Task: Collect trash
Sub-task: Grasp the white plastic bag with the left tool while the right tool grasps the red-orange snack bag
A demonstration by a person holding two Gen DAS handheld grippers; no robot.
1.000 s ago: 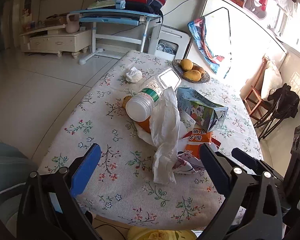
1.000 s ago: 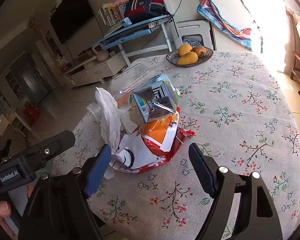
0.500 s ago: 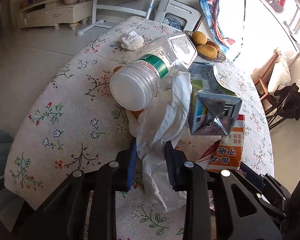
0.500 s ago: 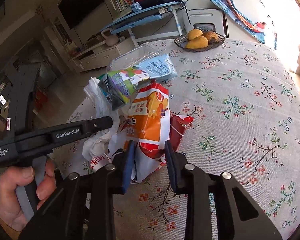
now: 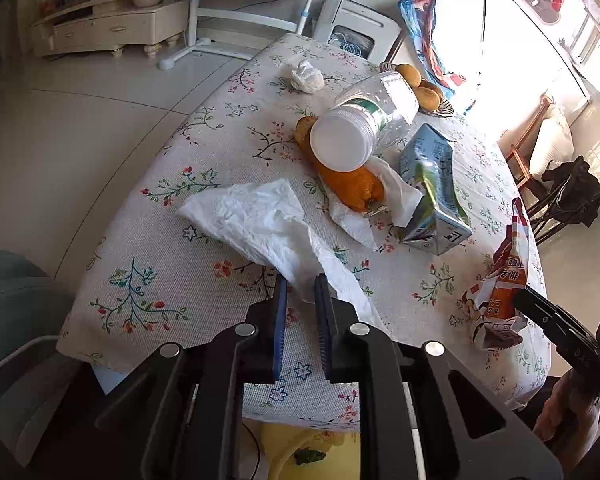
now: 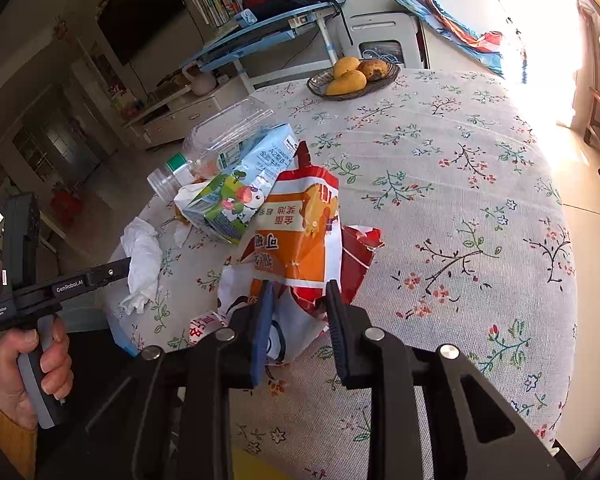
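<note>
The left gripper point(image 5: 300, 284) had just been closing and stood narrow, pinching the near tail of the white tissue point(image 5: 260, 224); the rest of the sheet lay slack on the tablecloth point(image 5: 148, 264) ahead of the fingers. The hold was on a thin edge only, so in my judgement the tissue could tear or slip free if pulled sharply.

The right gripper point(image 6: 298, 292) had its jaws just opening somewhat, with the lower edge of the orange snack bag point(image 6: 296, 228) between them. The bag stood up beyond the fingertips, apparently pinched; a further slackening would likely drop it.

Ahead and to the left of the right gripper, the milk carton point(image 6: 240, 188) lay close against the bag's upper edge, with the plastic bottle point(image 6: 204, 152) behind it. Lifting the bag might tip the carton or set the bottle rolling toward the table edge. The orange peel point(image 5: 348, 184) beneath the bottle remained uncollected.
</note>
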